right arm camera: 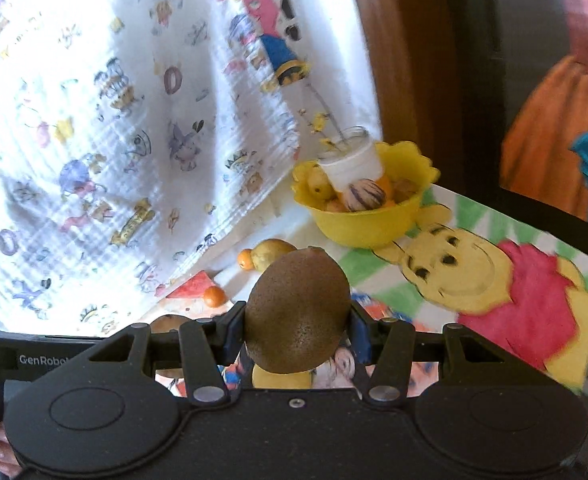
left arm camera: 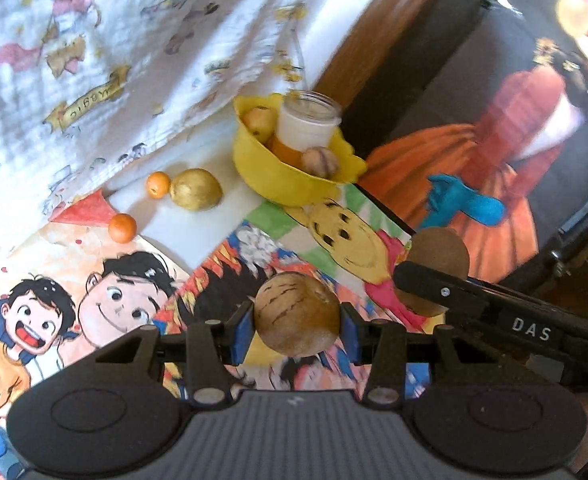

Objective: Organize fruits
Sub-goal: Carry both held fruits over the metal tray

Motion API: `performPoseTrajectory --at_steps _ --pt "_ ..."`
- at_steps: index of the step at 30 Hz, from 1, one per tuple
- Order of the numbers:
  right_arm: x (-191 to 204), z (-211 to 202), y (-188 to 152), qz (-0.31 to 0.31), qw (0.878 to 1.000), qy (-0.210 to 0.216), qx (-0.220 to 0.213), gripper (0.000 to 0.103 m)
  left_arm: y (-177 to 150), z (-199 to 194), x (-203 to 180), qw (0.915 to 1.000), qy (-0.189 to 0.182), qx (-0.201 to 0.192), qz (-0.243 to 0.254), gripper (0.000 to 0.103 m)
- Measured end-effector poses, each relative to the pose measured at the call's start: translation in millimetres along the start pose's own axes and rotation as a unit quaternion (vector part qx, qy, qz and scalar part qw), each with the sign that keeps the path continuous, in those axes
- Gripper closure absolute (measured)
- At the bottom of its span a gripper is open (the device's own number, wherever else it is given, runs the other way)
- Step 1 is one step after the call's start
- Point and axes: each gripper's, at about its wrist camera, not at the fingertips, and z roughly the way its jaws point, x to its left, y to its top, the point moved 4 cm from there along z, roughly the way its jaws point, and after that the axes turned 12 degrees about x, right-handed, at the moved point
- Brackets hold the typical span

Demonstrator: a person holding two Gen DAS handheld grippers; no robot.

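Above cartoon-print table point(left arm camera: 197, 216): left gripper point(left arm camera: 297, 316) jaws clamped on tan streaked fruit point(left arm camera: 297, 314), right gripper point(right arm camera: 298, 320) jaws clamped on brown kiwi point(right arm camera: 298, 316). Further back, yellow bowl point(left arm camera: 269, 168) with fruit and white jar point(left arm camera: 308, 122); beside bowl, yellow pear point(left arm camera: 195, 189), two small oranges point(left arm camera: 158, 185).
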Motion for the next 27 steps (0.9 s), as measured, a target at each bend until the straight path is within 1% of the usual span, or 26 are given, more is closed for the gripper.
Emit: performPoseTrajectory --at_steps 5,8,12,17,20,22,24,27 --pt "7.6 -41.2 -53.7 0.051 0.998 -0.035 -0.006 0.049 -27.9 -23.4 -6.5 0.9982 -0.024 0.035 0.044 0.055" --pt "12.3 -56.5 -90.5 0.086 0.995 -0.058 0.001 0.049 -49.0 -31.3 -10.1 0.9944 -0.037 0.064 0.076 0.055" --pt "14.4 -65.7 -144.2 0.13 0.988 -0.086 0.019 0.049 -81.9 -32.0 -11.9 0.9843 -0.046 0.113 0.128 0.054" --pt "9.5 -58.0 -198.9 0.174 0.978 -0.108 0.044 0.049 -124.9 -15.3 -13.7 0.9686 -0.056 0.174 0.168 0.054" --pt "5.2 -48.0 -217.9 0.186 0.974 -0.116 0.059 0.049 -148.2 0.4 -14.9 0.9593 -0.056 0.203 0.188 0.054" --pt "3.5 -40.9 -226.9 0.189 0.972 -0.121 0.067 0.049 -160.5 12.6 -13.9 0.9548 -0.046 0.22 0.195 0.054" --pt "2.5 -34.8 -230.6 0.186 0.972 -0.122 0.072 0.049 -168.2 21.6 -13.9 0.9517 -0.038 0.232 0.198 0.054" --pt "0.2 -24.2 -231.2 0.181 0.973 -0.122 0.078 0.049 -175.0 28.5 -15.2 0.95 -0.022 0.235 0.204 0.054"
